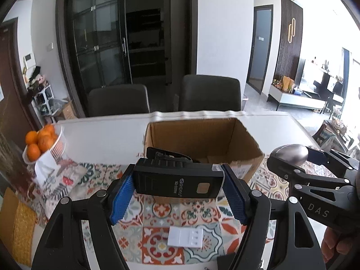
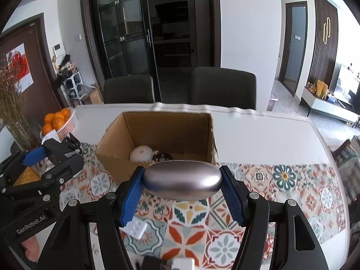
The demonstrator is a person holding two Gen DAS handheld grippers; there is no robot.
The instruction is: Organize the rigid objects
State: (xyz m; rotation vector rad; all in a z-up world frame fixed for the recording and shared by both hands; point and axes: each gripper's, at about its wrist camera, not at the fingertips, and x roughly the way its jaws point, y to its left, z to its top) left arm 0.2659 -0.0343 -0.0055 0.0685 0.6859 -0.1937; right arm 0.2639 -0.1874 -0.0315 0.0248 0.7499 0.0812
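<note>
Between left claw [image 1: 177, 185] pads, black device [image 1: 177, 180] labelled SHENYU, right claw [image 2: 182, 180] gripping metal oval [image 2: 182, 180]

Both wrist cameras look forward along their fingers, close above the patterned tablecloth [image 1: 193, 216], facing the open cardboard box [image 2: 166, 135] and two chairs; each view catches the other gripper alongside.

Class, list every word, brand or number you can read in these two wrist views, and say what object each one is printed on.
"SHENYU" on the black device held by the left hand-held gripper.
"M2-9988W", roughly, below that brand; the small digits are uncertain.
"DAS" on the right hand-held gripper, in the left wrist view.
"GenRobot.AI" on the left hand-held gripper's body, in the right wrist view.
Nothing readable on the metallic oval case or cardboard box.
</note>
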